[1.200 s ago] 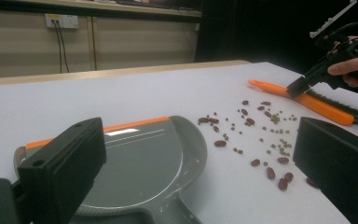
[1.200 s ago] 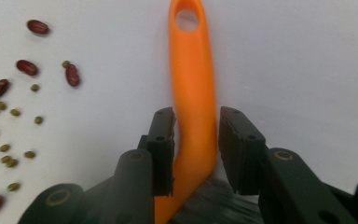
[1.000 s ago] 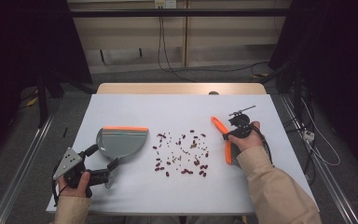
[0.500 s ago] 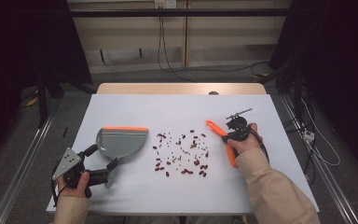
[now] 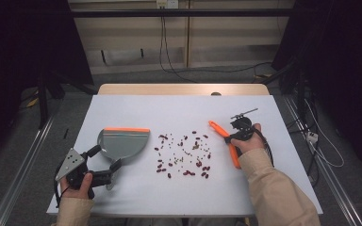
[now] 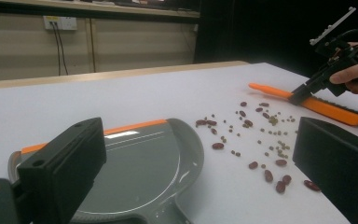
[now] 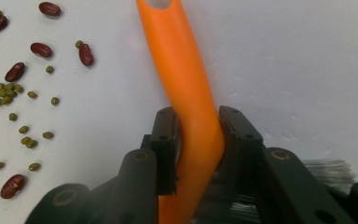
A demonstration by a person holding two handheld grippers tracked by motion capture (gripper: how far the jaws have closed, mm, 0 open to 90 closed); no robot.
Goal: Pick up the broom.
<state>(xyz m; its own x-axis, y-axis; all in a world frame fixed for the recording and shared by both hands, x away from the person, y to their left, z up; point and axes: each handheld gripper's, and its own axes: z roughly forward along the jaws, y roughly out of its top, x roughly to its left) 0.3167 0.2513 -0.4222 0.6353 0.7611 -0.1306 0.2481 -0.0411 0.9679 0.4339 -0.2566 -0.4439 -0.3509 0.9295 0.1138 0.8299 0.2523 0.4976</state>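
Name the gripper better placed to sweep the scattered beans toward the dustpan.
Right. The right gripper is shut on the brush beside the beans; the left gripper is open at the dustpan.

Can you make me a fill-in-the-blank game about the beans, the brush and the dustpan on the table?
1. The right gripper is shut on the brush's ____ plastic handle.
2. The grey plastic dustpan has an orange ____ along its far edge.
3. The scattered dark red and small green beans lie ____ the dustpan and the brush.
4. The left gripper's jaws stand ____.

Missing words: orange; strip; between; open
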